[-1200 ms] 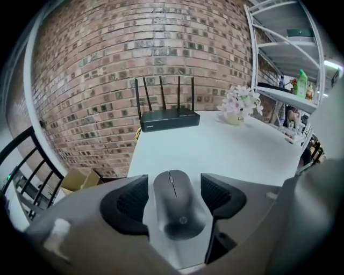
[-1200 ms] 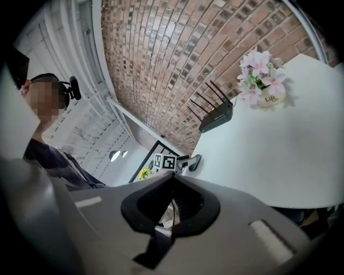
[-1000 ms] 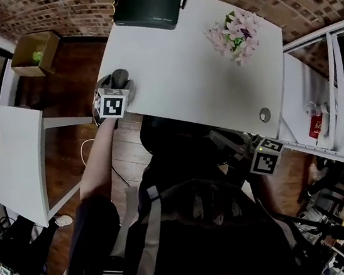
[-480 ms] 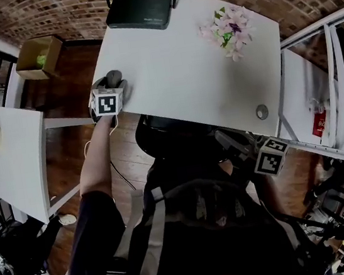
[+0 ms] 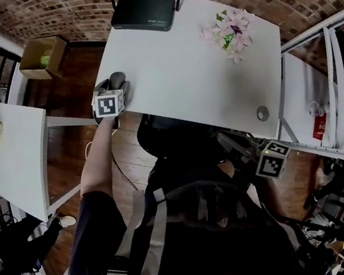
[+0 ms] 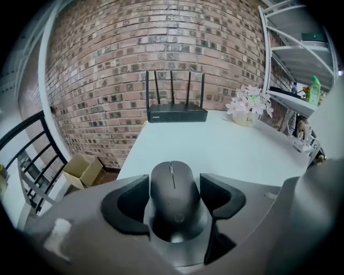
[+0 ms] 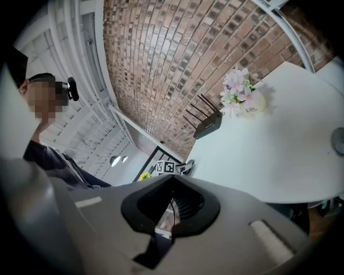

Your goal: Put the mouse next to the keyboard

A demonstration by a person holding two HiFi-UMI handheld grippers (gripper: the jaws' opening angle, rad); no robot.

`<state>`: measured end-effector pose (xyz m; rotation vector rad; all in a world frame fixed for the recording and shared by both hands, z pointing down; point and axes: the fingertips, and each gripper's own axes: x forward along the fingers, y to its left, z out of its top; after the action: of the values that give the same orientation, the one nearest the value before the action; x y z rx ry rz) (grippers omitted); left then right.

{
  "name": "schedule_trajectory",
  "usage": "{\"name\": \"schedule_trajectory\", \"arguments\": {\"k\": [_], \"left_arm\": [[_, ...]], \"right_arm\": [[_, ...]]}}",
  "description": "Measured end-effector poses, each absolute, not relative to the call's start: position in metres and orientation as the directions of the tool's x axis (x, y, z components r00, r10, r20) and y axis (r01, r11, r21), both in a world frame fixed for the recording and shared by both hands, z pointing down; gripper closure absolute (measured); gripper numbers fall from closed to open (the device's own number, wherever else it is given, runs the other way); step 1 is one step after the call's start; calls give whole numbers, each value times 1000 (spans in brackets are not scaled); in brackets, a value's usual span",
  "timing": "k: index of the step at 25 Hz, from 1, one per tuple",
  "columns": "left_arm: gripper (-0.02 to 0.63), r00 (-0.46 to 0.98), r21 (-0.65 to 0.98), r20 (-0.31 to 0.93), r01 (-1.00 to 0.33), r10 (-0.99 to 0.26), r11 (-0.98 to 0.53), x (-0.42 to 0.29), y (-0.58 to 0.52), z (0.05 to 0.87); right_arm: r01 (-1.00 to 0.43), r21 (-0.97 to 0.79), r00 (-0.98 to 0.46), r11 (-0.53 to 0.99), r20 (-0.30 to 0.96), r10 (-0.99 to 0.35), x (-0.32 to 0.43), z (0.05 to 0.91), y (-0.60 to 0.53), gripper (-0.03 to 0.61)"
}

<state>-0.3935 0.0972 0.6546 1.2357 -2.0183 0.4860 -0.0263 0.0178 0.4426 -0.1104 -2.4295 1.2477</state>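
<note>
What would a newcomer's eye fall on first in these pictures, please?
Probably the mouse clamped between the jaws of the left gripper at the left edge of the white table. Next, the black router with four antennas at the far edge by the brick wall, and the pink flowers to its right.

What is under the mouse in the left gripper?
The white table lies below the mouse, near the table's left edge. The left gripper, shut on the mouse, covers its underside, so whether it touches the table cannot be seen.
</note>
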Motion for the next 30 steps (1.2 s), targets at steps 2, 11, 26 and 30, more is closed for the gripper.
{"name": "schedule_trajectory", "arguments": {"k": [2, 11, 26, 30], "left_arm": [[317, -295, 25, 742, -885, -602, 464, -394, 99, 654], [322, -284, 53, 727, -885, -625, 463, -390, 96, 653], [322, -258, 76, 750, -882, -610, 466, -356, 82, 653], [322, -259, 61, 756, -887, -601, 458, -346, 79, 653]], "right_arm": [[-119, -791, -913, 601, 325, 247, -26, 443, 20, 575], [-129, -791, -918, 598, 324, 230, -28, 444, 28, 575], [-126, -805, -934, 580, 293, 204, -13, 446, 19, 575], [-122, -810, -938, 574, 283, 199, -6, 446, 16, 575]]}}
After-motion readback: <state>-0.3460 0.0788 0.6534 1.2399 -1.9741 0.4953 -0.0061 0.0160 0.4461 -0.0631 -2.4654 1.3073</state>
